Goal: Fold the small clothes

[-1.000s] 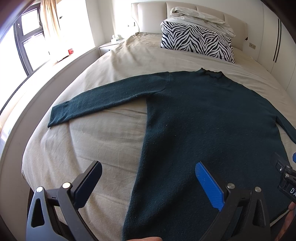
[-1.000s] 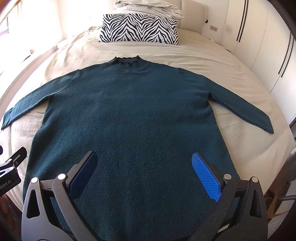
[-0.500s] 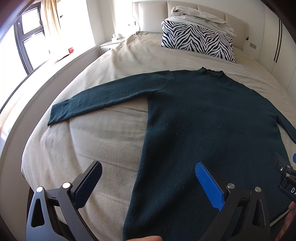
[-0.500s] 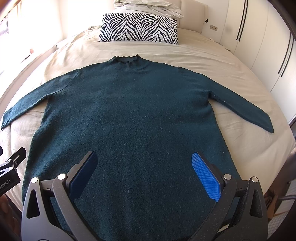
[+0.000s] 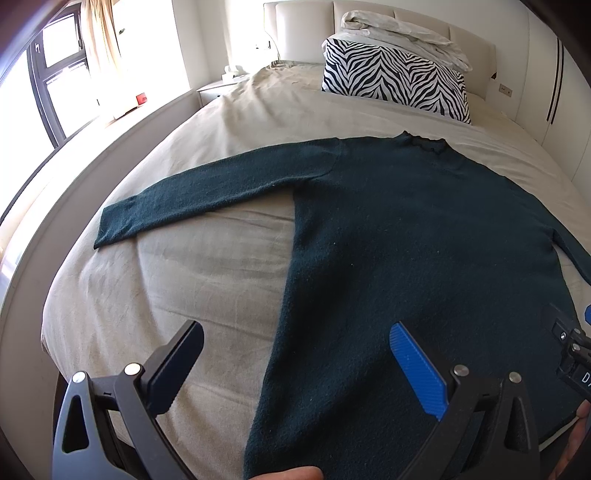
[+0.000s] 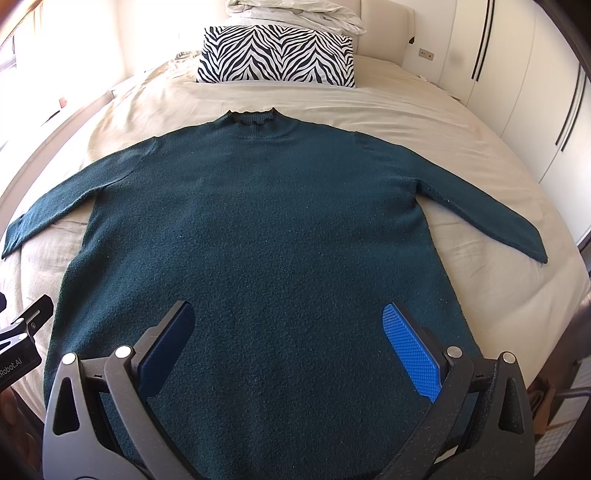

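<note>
A dark teal long-sleeved sweater lies flat and face up on the beige bed, neck toward the headboard, both sleeves spread outward. It also shows in the left wrist view, with its left sleeve stretched toward the bed's left edge. My left gripper is open and empty, hovering above the sweater's lower left side edge. My right gripper is open and empty, hovering above the lower middle of the sweater. The hem is hidden below both grippers.
A zebra-striped pillow with a crumpled white duvet on it stands at the headboard. A window and curtain are on the left, white wardrobe doors on the right. The bed's left edge is close by.
Both grippers have stayed open and almost still. The views shift only slightly, and the sweater has not moved.
</note>
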A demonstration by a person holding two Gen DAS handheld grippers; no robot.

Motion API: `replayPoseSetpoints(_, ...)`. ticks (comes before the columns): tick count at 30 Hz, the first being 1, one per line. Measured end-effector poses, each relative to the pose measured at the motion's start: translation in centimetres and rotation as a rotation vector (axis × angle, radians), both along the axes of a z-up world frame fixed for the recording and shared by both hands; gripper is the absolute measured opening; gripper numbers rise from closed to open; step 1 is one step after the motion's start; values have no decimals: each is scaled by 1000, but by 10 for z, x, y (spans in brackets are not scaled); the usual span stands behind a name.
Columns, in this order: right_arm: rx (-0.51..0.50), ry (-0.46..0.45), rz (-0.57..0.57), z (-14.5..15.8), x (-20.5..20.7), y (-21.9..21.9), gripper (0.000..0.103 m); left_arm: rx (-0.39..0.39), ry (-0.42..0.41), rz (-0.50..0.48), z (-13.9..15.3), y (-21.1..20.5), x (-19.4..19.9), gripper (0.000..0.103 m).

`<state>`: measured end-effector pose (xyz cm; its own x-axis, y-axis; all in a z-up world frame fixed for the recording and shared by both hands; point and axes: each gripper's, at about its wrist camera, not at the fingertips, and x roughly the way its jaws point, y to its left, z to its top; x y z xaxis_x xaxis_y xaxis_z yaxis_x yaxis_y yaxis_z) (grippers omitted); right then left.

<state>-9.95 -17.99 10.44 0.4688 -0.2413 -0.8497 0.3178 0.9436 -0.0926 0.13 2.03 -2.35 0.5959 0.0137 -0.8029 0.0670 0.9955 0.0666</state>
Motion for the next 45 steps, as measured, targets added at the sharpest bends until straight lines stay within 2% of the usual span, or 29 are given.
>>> replayPoseSetpoints(20, 21, 18, -7, -15, 6, -12, 103, 4, 44, 0, -9, -12, 10, 103)
replayPoseSetpoints(24, 74, -39, -17, -7, 4, -28, 103, 5, 71, -5, -11, -19, 17, 103)
replayPoseSetpoints(26, 115, -109, -39, 4, -1, -55, 103, -17, 87, -15, -11, -23, 21, 103)
replayPoseSetpoints(29, 178, -224, -154, 22, -18, -126, 103, -96, 106, -28, -10, -25, 28, 103)
replayPoseSetpoints(32, 306, -290, -336, 23, -42, -216, 103, -303, 177, -51, -15, -23, 41, 103)
replayPoseSetpoints(34, 441, -369, -502, 11, -70, -291, 103, -378, 193, -54, -16, -27, 48, 103)
replayPoseSetpoints(37, 613, -459, -708, -16, -111, -378, 101, -395, 170, -75, -11, -40, 57, 103)
replayPoseSetpoints(39, 704, -499, -791, -37, -128, -422, 95, -429, 152, -103, -8, -51, 63, 103)
replayPoseSetpoints(41, 759, -500, -879, -56, -139, -449, 85, -483, 155, -136, -8, -62, 72, 103)
replayPoseSetpoints(43, 820, -532, -915, -74, -142, -470, 82, -532, 185, -142, -11, -70, 82, 103)
replayPoseSetpoints(45, 830, -551, -929, -86, -135, -481, 75, -523, 204, -146, -12, -79, 90, 103)
